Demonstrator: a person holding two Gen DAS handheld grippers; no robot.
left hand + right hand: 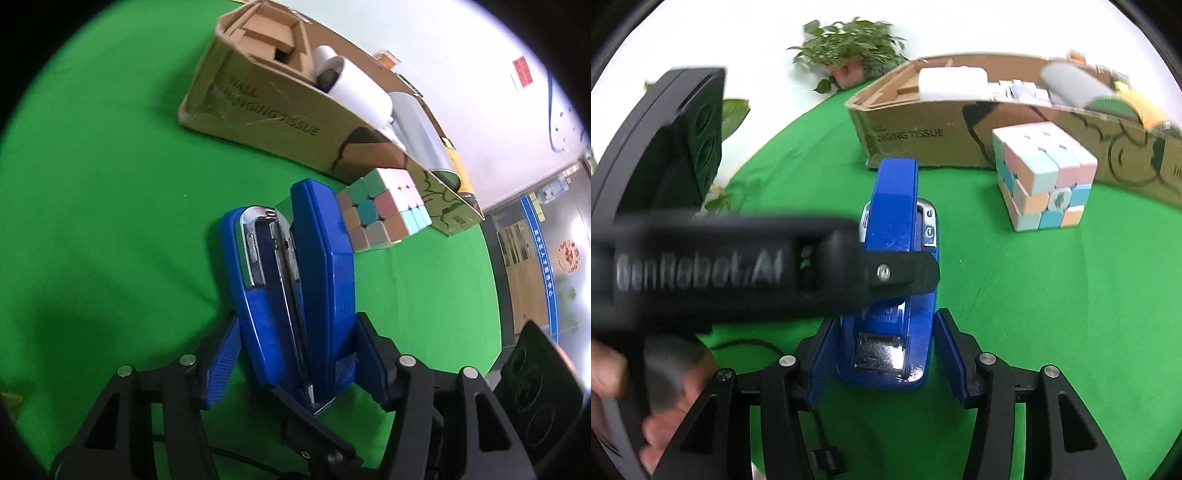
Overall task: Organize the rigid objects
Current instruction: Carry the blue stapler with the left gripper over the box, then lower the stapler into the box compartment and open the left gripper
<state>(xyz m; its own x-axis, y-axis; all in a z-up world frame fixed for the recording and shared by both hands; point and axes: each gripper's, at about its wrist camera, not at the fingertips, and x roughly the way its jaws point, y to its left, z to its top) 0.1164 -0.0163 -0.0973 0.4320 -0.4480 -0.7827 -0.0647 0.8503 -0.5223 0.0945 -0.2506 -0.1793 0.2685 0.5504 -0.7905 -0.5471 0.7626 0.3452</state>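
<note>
A: Where is the stapler (295,288)?

B: On the green cloth (110,203), just in front of the cardboard box (258,110). From the left wrist camera it looks tipped onto its side, with the metal staple channel and the blue top arm both facing the camera.

A: And the left gripper (295,354)?

B: Its blue pads sit on either side of the stapler's rear end. The right pad appears to touch the blue body; the left pad stands just off it. So the jaws are about half spread around the stapler, not clearly clamped on it.

A: The right gripper (882,354)?

B: It faces the other end of the stapler, where the shiny plate shows. There is green cloth visible between each pad and the stapler, so it brackets the stapler loosely without pressing.

A: Anything else nearby?

B: A pastel puzzle cube (1043,177) stands on the cloth right against the box. Inside the box are a white roll (354,85) and a grey roll (417,125). In the right wrist view, the left gripper's black body crosses over the stapler, and a hand (613,387) grips its handle. A potted plant (849,48) stands beyond the cloth.
</note>
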